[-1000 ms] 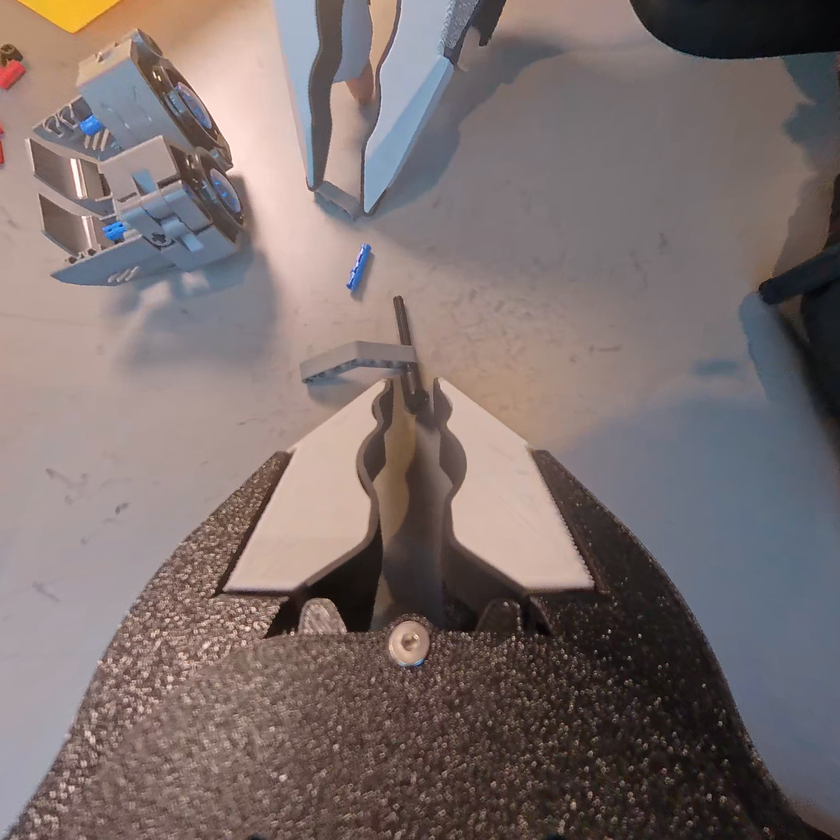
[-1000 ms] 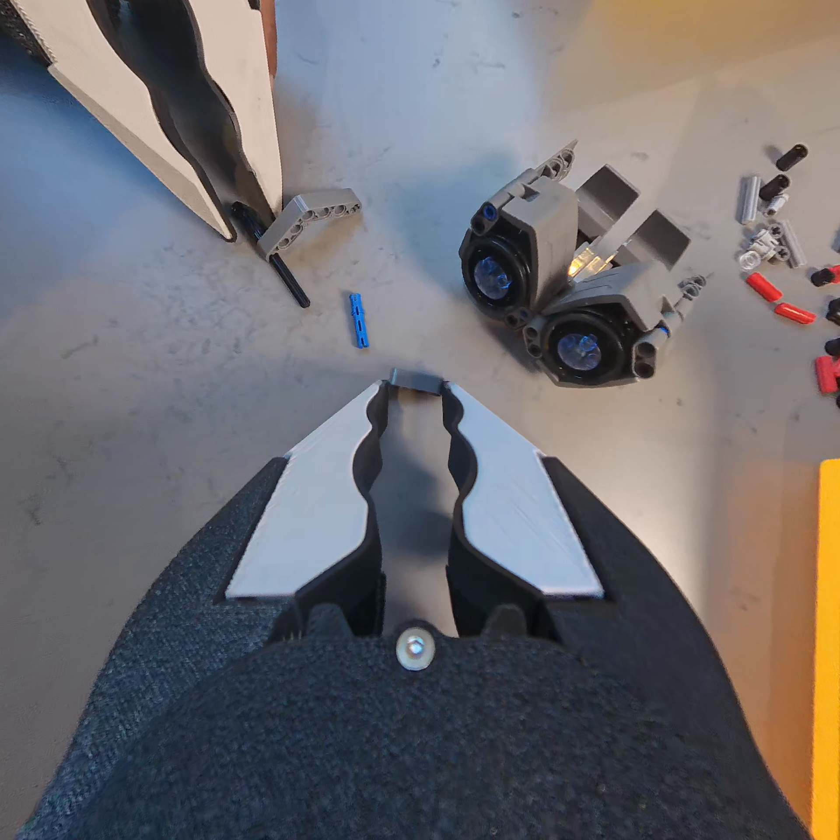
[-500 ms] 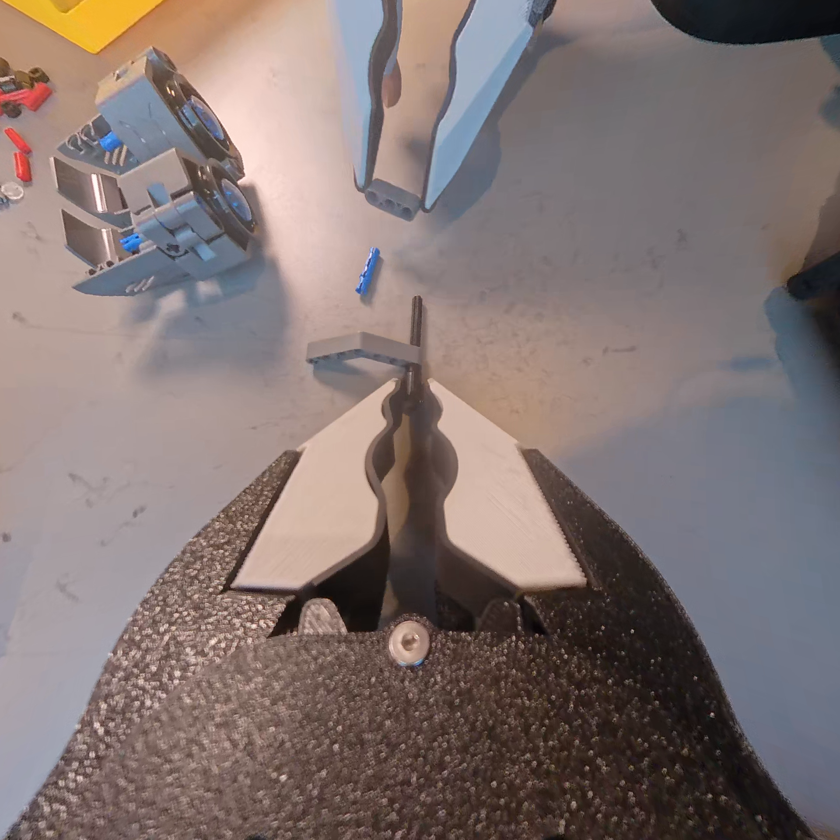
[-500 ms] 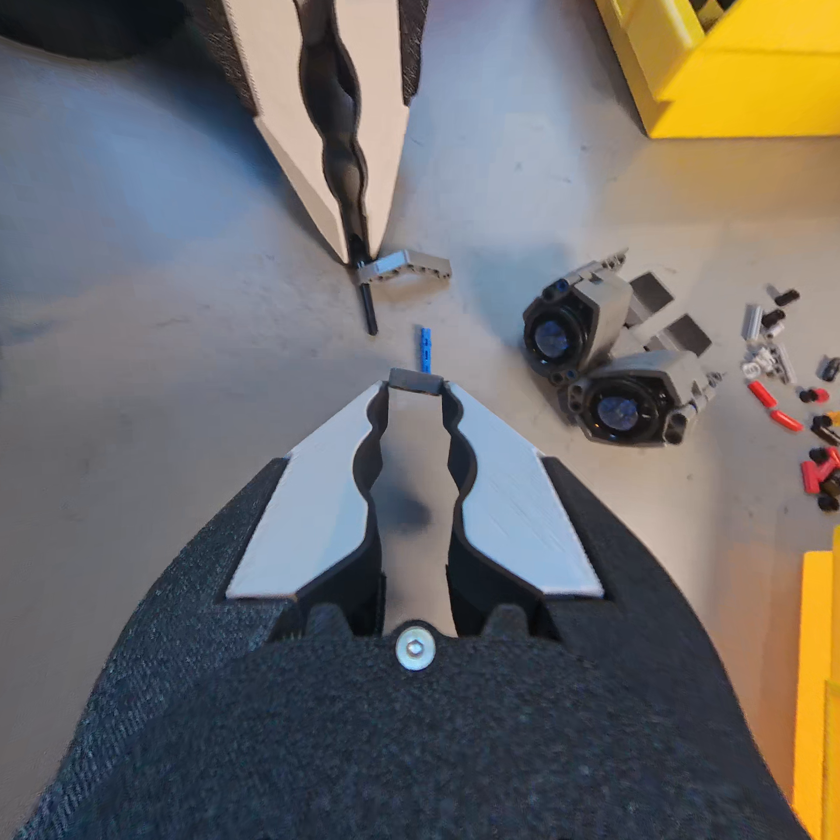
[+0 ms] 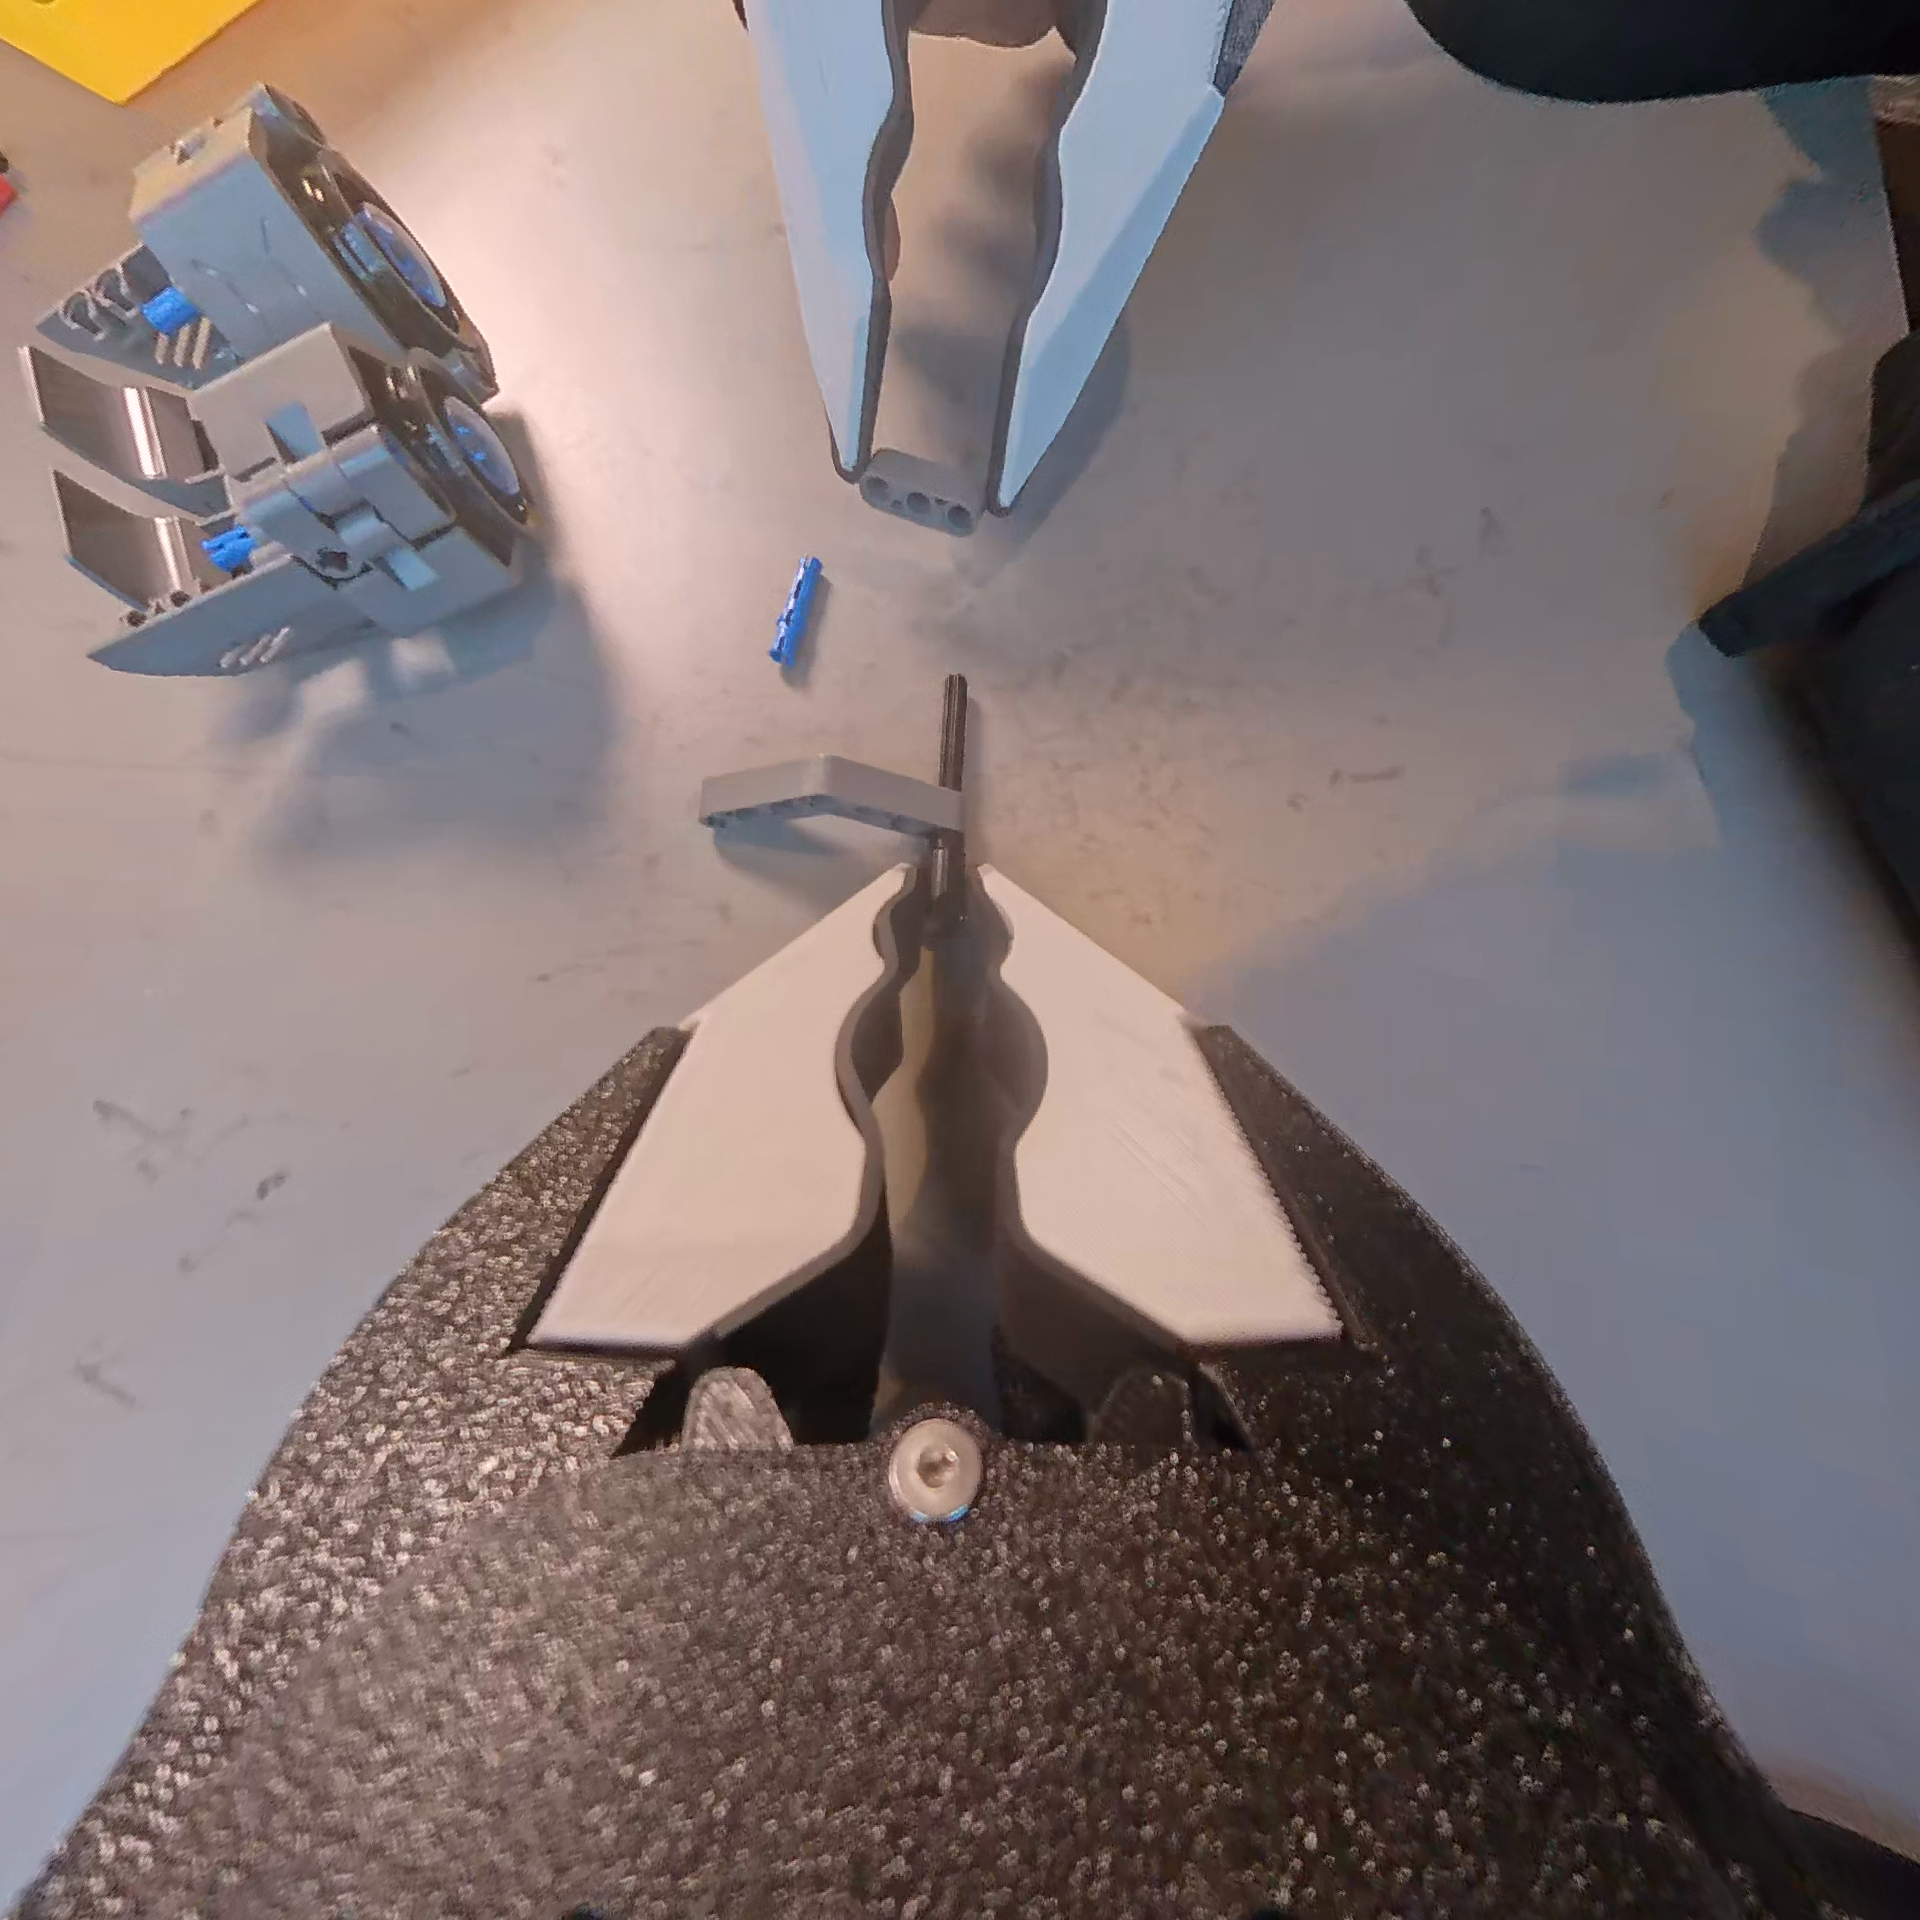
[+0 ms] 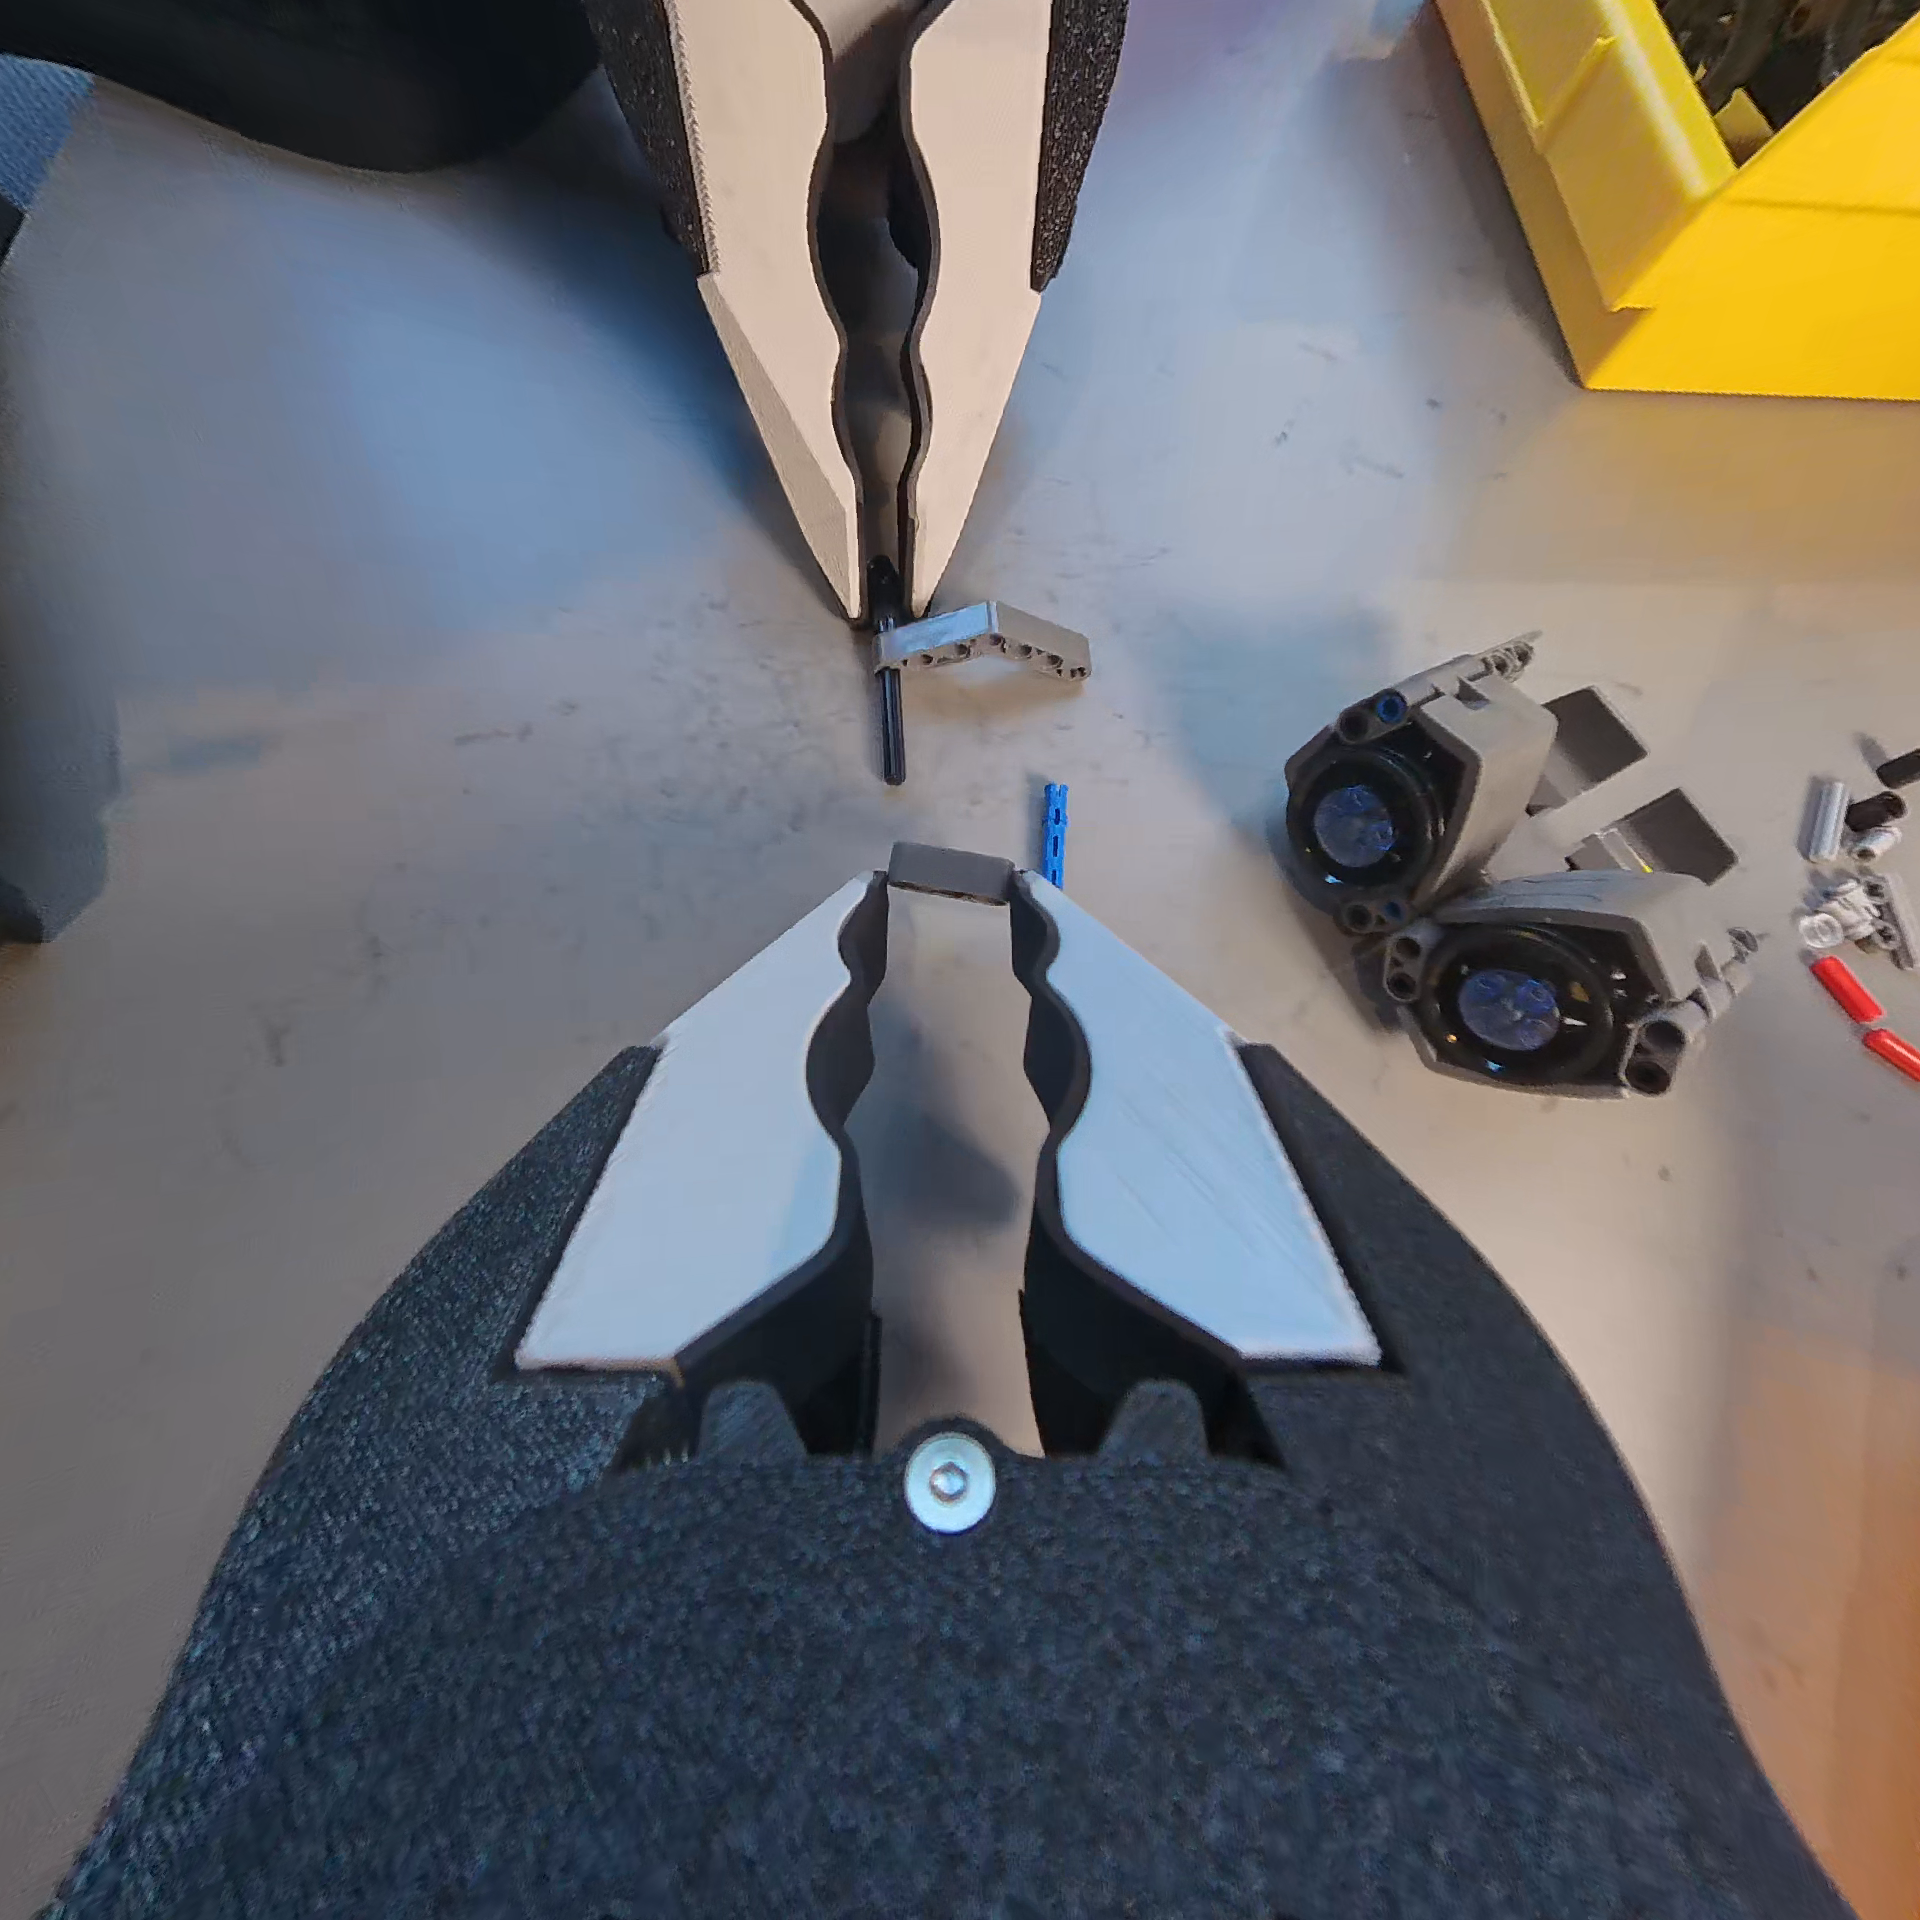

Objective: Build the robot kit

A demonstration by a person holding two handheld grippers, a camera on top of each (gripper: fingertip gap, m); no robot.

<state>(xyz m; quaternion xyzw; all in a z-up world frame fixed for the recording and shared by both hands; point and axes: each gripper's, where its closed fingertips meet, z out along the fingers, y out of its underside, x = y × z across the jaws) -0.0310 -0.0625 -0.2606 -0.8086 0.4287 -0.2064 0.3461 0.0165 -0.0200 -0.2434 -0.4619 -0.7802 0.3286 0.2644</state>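
My left gripper (image 5: 943,878) is shut on a black axle (image 5: 951,748) that passes through one end of a bent grey beam (image 5: 821,795); the axle points forward. My right gripper (image 6: 951,883) is shut on a short grey beam (image 6: 951,868) with three holes, seen end-on in the left wrist view (image 5: 923,491). The two grippers face each other tip to tip, a short gap apart, above the table. The right wrist view also shows the left gripper (image 6: 883,613), the axle (image 6: 890,717) and the bent beam (image 6: 987,644). A blue pin (image 5: 796,609) lies on the table between them.
A grey assembly with two round blue-lensed parts (image 5: 301,457) lies on the grey table (image 5: 1351,520), also in the right wrist view (image 6: 1475,883). Small red, grey and black loose parts (image 6: 1860,914) lie beyond it. A yellow bin (image 6: 1714,197) stands far right. A dark object (image 5: 1829,582) is at the table's right edge. Tip to tip, the grippers are about 8 cm apart.
The two grippers have swung into line and now face each other tip to tip. The short grey beam has turned so its holes face the axle. Both grips are unchanged.
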